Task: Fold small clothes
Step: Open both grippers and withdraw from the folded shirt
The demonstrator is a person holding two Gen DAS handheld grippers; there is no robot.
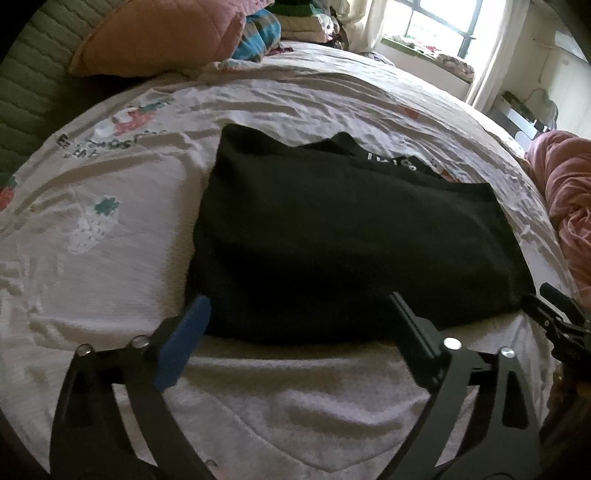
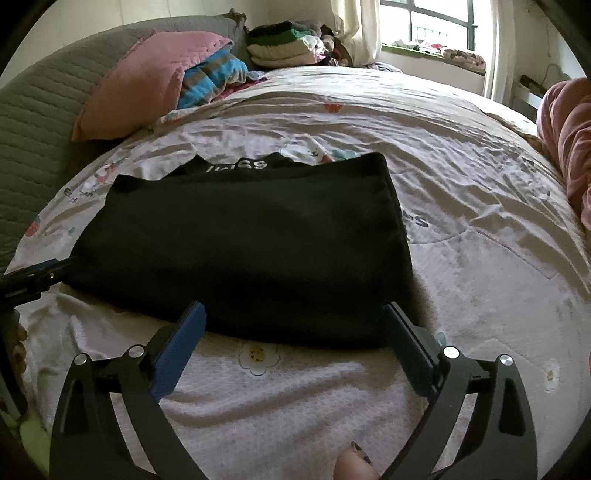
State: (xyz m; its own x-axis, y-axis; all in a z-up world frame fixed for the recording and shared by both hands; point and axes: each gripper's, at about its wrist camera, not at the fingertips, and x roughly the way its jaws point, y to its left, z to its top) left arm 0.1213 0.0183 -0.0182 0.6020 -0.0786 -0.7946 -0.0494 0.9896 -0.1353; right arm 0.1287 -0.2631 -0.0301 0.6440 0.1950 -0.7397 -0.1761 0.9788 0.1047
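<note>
On the wrinkled printed bedsheet [image 2: 461, 184] beneath a bright window [image 2: 439, 22] lies a folded black garment [image 2: 251, 236].

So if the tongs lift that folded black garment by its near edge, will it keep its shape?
Probably not: the black garment is soft cloth, lying in loose layers, so it would likely droop and unfold. It looks light. Pushed, it would probably bunch against the wrinkled bedsheet rather than slide.

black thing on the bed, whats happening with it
A person is folding a black garment on a bed, a claw in each hand. It lies folded flat on the printed sheet. The left claw and right claw both stand wide open at its near edge, gripping nothing. A stack of folded clothes sits near the window.
</note>
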